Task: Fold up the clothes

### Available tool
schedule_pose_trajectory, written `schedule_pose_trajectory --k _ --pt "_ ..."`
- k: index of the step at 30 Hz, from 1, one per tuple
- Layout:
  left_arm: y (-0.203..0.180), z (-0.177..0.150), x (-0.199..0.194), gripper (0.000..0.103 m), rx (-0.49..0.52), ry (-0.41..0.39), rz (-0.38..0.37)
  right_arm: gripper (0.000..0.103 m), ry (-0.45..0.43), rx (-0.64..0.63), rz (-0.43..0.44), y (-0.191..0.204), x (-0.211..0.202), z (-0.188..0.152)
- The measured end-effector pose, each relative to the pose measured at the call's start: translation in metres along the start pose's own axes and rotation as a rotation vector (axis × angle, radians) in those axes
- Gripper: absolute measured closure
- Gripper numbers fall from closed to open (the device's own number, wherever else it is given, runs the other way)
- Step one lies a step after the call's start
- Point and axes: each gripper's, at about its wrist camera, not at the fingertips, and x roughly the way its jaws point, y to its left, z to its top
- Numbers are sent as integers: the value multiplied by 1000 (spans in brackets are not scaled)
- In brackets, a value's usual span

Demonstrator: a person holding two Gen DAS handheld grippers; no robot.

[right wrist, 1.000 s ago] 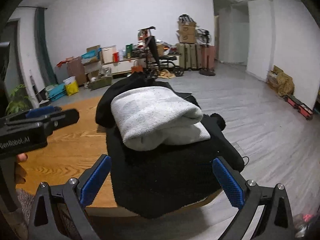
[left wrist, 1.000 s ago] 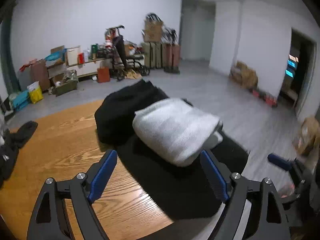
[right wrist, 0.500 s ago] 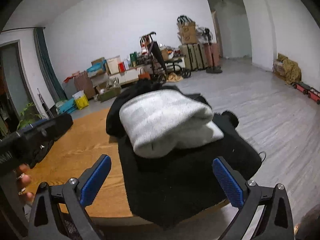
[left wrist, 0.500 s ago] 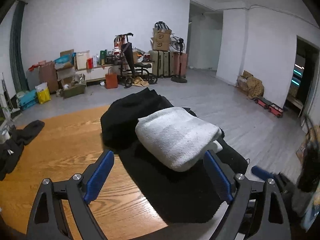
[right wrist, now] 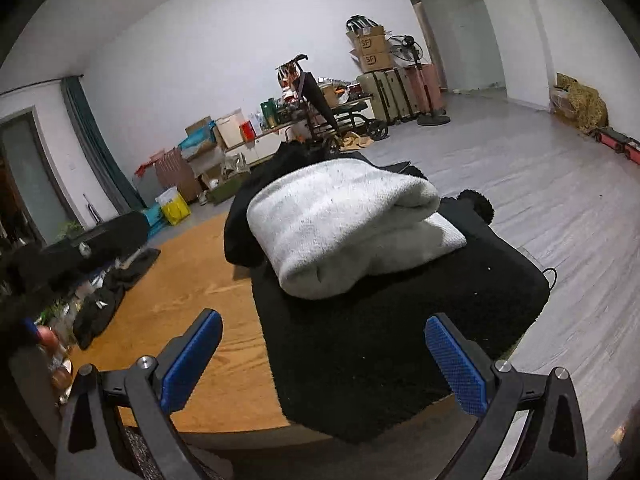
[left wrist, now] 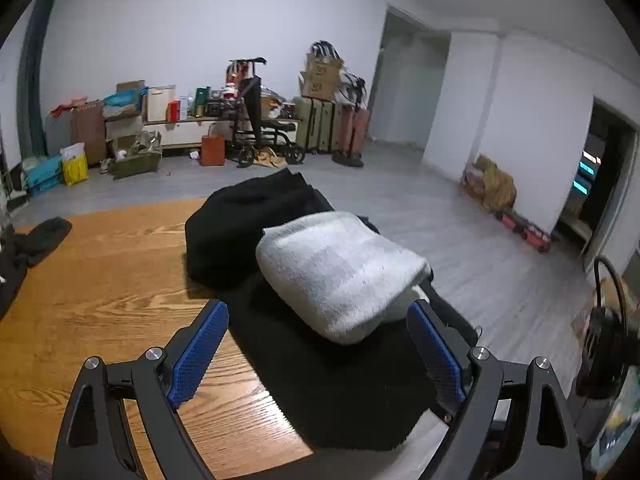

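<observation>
A folded grey-white garment [left wrist: 340, 272] [right wrist: 344, 224] lies on top of a flat black garment [left wrist: 340, 380] [right wrist: 400, 328] at the edge of the round wooden table [left wrist: 100, 312] [right wrist: 192, 280]. Behind it sits a second bundle of black cloth [left wrist: 248, 220] [right wrist: 256, 216]. My left gripper [left wrist: 318, 344] is open just short of the stack, its blue pads apart with nothing between them. My right gripper [right wrist: 324, 356] is also open and empty, hovering above the near edge of the black garment.
More dark clothing [left wrist: 28, 248] [right wrist: 104, 300] lies at the table's left side. Part of a hand [right wrist: 48, 344] shows at the left of the right wrist view. Beyond the table are grey floor, boxes, suitcases [left wrist: 332, 128] and a wheeled walker [left wrist: 260, 136] by the far wall.
Both views have rolled and shifted slightly; the right gripper has sunk a little toward the table edge. The folded stack has not moved, and both grippers have stayed open.
</observation>
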Motion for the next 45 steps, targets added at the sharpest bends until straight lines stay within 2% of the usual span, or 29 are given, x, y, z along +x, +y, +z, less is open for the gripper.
schedule_pose_trajectory --k 7,11,15,17,20,25,29,35,38,42,45 --pt "15 1 5 12 -88 18 -67 0 44 -37 15 13 12 -10" --pt "7 1 12 12 -41 40 6 0 54 -63 46 24 15 -14" --pt "5 2 20 12 -57 65 -61 0 57 -87 40 26 18 -16" --pt "3 3 23 12 -53 60 -56 0 49 -84 14 21 16 -15" --pt "-3 3 28 12 -18 64 -10 0 32 -81 -38 13 12 -13" --pt "-3 2 37 12 -38 84 -72 0 19 -44 -58 -1 8 -10" --pt "-6 2 44 12 -11 100 -35 0 11 -42 -54 -3 9 -10" --pt "-5 0 51 12 10 108 12 0 0 -72 -97 -5 10 -3" --pt "-3 -2 51 12 7 103 8 0 3 -66 -99 -7 13 -2" --pt "-1 -2 52 12 0 105 -35 0 21 -63 -93 -7 18 -5" --pt "-2 -3 52 12 9 100 -18 0 34 -71 -85 -5 21 -8"
